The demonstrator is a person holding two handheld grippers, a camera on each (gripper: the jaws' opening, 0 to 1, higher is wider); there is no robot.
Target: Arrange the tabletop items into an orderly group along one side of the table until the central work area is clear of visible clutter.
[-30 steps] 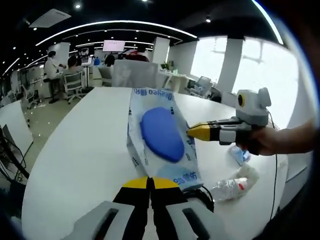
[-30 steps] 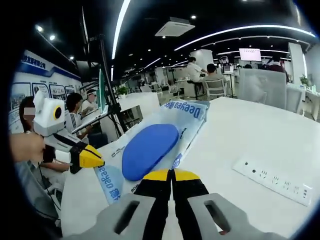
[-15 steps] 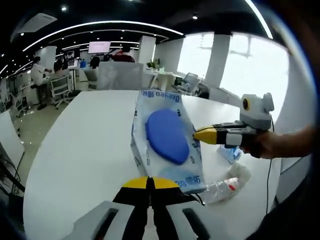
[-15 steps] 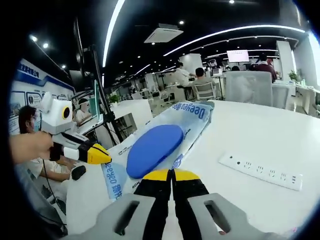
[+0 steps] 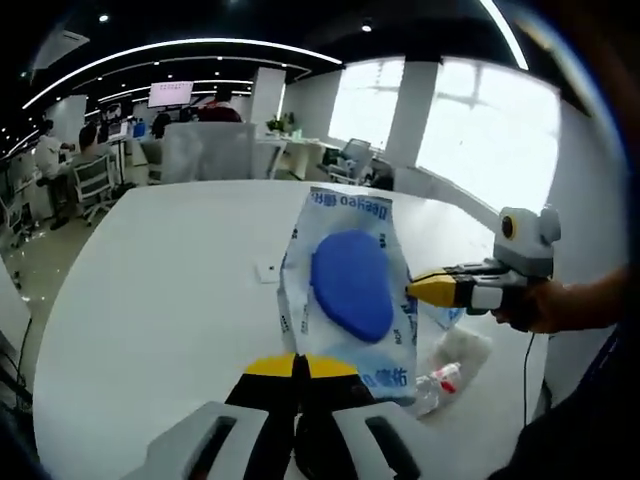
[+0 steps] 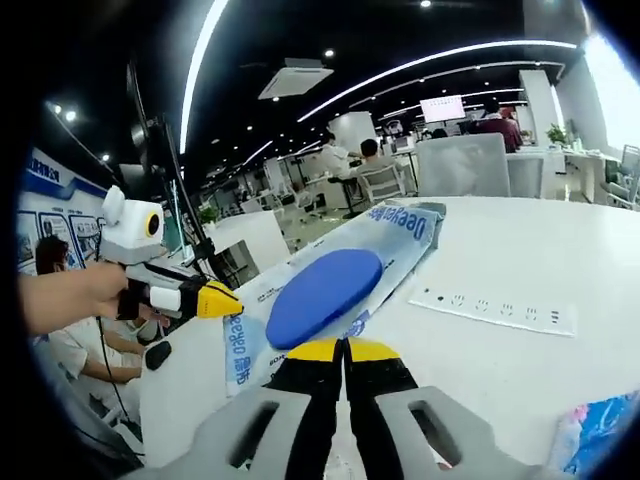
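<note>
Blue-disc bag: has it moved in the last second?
Yes. In the right gripper view, the bag has swung toward the power strip; its far end now nearly meets it.

open-plan office | desks (image 6: 255, 225), swivel chairs (image 5: 92, 176), seated people (image 6: 372, 160), ceiling lights

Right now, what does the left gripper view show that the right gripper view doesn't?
Left gripper view: a crumpled clear plastic bottle on the table, and bright windows. Right gripper view: a white power strip and a blue patterned packet at the edge. Both: the clear bag with a blue oval, gripped by shut tools, and the white table.
</note>
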